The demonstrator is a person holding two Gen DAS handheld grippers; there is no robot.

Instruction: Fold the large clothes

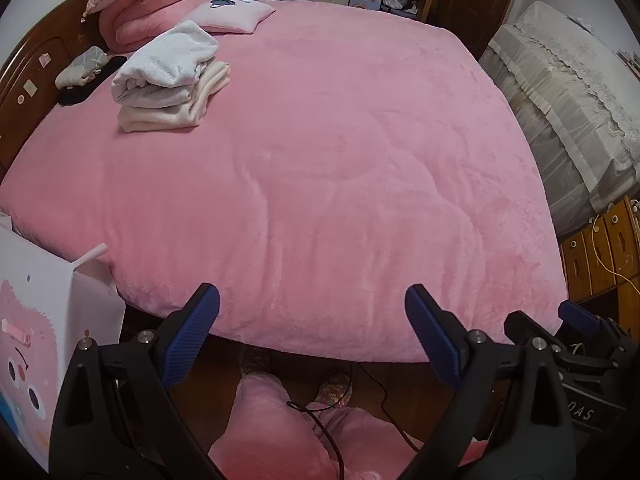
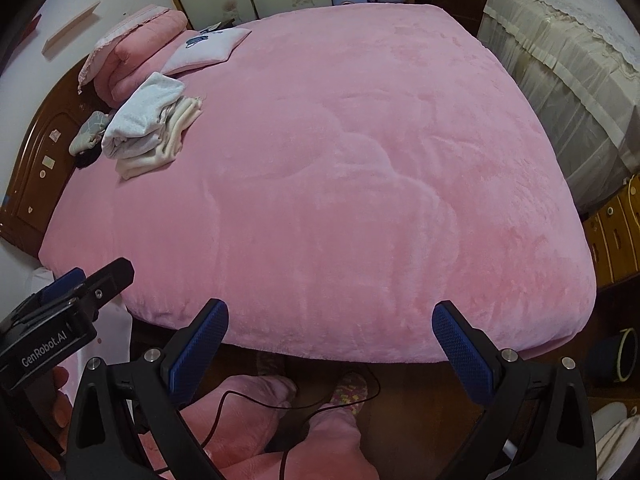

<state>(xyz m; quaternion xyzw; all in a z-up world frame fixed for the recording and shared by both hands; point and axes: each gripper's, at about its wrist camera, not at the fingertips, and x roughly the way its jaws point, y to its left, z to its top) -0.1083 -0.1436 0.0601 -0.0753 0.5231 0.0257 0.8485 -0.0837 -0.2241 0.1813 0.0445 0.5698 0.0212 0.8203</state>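
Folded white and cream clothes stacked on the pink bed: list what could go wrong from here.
1. The stack of folded white and cream clothes looks loosely piled; its top piece may slide off.
2. The thin black cable trails near the person's slippered feet, a possible snag.
3. Both the left gripper and right gripper are open and empty.

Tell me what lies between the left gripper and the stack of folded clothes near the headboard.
Only bare pink blanket. In the left wrist view nothing sits on the stretch from the open left gripper to the folded clothes; the right wrist view agrees.
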